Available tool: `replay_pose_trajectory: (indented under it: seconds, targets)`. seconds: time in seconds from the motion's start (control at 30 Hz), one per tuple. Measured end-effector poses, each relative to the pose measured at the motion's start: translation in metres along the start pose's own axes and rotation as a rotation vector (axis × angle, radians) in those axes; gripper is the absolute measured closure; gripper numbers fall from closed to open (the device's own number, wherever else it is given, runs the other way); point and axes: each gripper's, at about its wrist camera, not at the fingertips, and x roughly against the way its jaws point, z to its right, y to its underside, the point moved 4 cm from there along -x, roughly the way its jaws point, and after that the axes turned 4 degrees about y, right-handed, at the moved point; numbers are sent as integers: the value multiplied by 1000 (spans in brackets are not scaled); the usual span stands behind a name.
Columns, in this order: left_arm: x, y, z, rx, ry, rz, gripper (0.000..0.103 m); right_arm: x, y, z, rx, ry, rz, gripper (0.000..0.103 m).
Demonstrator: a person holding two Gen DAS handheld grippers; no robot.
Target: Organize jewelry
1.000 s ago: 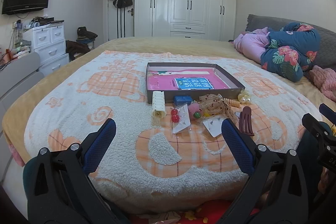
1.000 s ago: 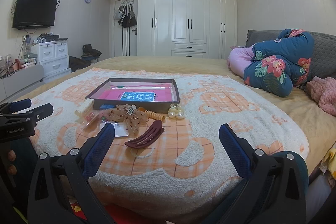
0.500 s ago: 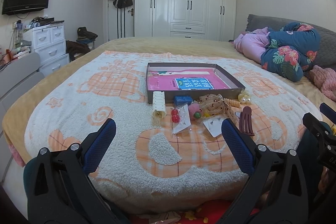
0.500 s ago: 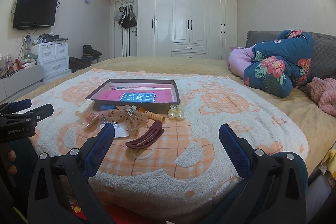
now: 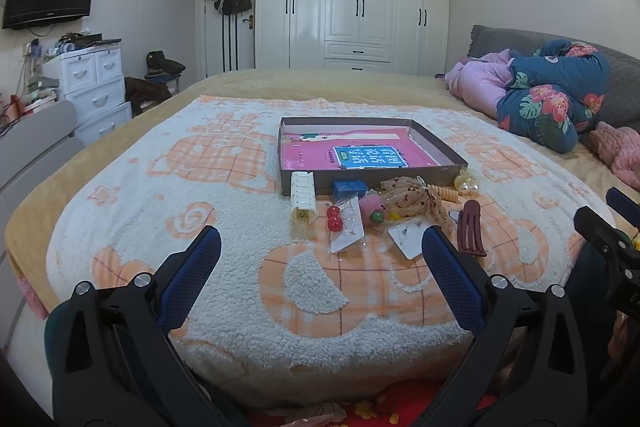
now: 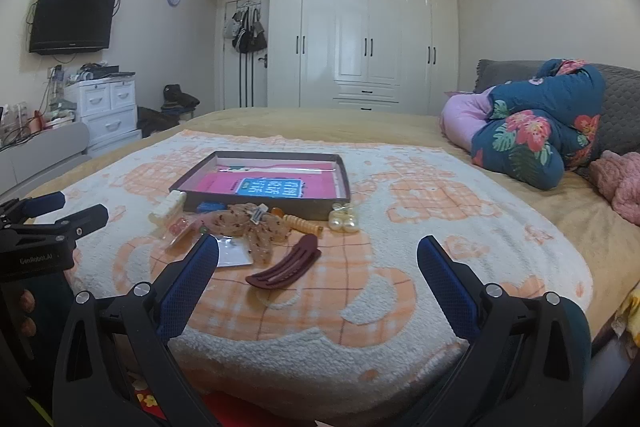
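Jewelry (image 5: 384,203) heaped on the blanket (image 5: 240,211) against the near wall of the shallow box (image 5: 452,157), at twelve o'clock from the left gripper (image 5: 320,247); jaws spread wide, holding nothing, touching nothing. From the right wrist: same heap at eleven o'clock of the right gripper (image 6: 318,255), dark red hair clip (image 6: 284,269) nearest; jaws likewise wide apart and empty.
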Motion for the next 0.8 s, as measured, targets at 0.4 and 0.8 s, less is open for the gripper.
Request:
replay_pose_trajectory:
  seconds: [0.4,0.8]
  targets:
    - [-22,4,-21,59,-23,-51,11,-35,-3,-21,28,-62,-80,6]
    - [-71,4,-37,155,17,-172,11,-88,-3,-22,52,-36,-189,6]
